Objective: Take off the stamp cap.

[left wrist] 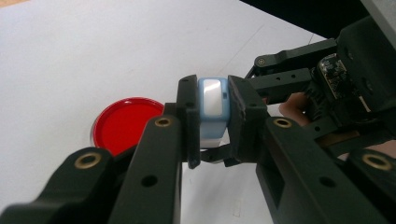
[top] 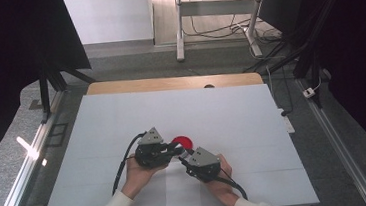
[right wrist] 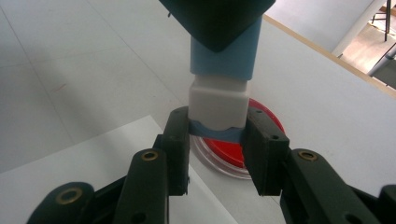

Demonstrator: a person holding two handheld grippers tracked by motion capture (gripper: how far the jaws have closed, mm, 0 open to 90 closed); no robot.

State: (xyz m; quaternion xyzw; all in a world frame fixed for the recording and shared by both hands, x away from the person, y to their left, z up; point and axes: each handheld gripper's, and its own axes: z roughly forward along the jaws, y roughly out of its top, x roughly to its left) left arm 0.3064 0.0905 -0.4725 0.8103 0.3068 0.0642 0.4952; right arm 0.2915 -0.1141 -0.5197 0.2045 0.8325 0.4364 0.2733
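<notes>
Fingers of the left gripper (left wrist: 212,126) clenched the blue body of a small blue-and-white stick (left wrist: 212,100), while the right gripper (right wrist: 217,154) fingers clamped its white end. It hung above a red dish (top: 182,142) toward the desk's (top: 252,112) near edge.

On the counter (top: 122,123) — one red round lid (top: 183,142), one blue-and-white block (left wrist: 213,100), one paper sheet (top: 181,193) — plus two grippers.
</notes>
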